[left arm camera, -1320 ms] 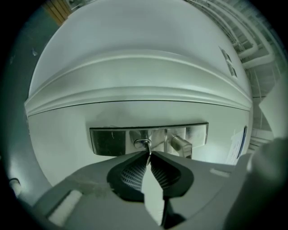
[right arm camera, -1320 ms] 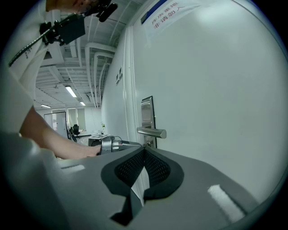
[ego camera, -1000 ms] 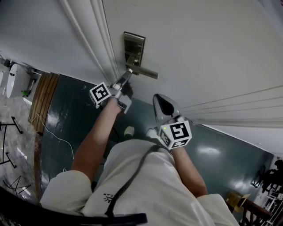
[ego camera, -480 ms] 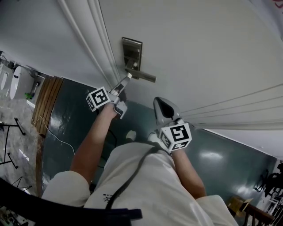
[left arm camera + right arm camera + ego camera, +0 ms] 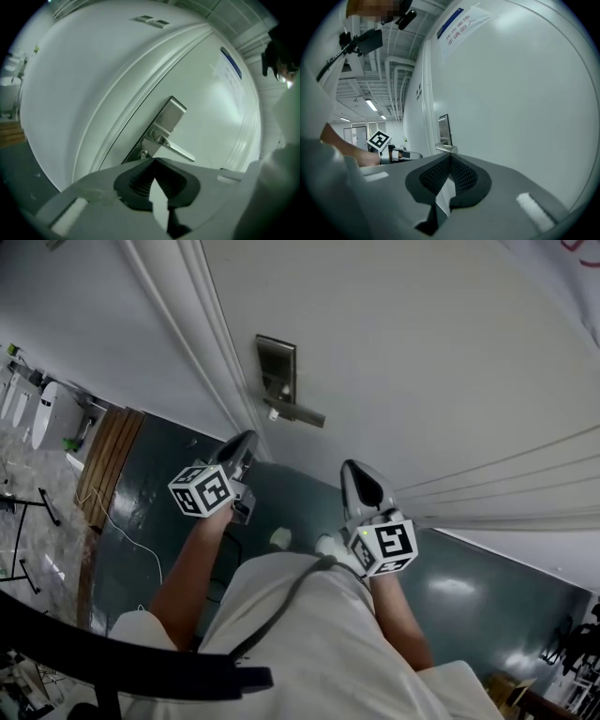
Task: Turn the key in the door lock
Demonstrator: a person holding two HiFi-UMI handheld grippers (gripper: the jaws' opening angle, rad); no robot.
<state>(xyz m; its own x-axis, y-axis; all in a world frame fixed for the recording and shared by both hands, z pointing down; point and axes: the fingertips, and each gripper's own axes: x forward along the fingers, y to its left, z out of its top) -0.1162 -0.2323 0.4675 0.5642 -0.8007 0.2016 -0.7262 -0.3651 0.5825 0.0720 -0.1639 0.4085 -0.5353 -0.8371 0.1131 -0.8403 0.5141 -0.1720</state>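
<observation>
A metal lock plate (image 5: 277, 365) with a lever handle (image 5: 298, 412) sits on the white door (image 5: 422, 352). In the left gripper view the plate (image 5: 168, 118) and handle (image 5: 182, 152) show ahead, with a small metal key (image 5: 143, 153) in the lock just below the lever. My left gripper (image 5: 247, 441) hangs below and left of the lock, clear of it. Its jaws have just closed and are shut on nothing (image 5: 153, 160). My right gripper (image 5: 355, 478) is shut and empty, near the door to the handle's right (image 5: 450, 157).
The door frame's moulding (image 5: 202, 324) runs along the lock's left side. A dark green floor (image 5: 150, 493) lies below, with wooden slats (image 5: 103, 456) and a white cable (image 5: 122, 531) at the left. A paper notice (image 5: 461, 26) is stuck high on the door.
My left gripper let go at the lock, pulled back down and to the left, rolled over and shut. The right gripper drifted slightly away from the door.
</observation>
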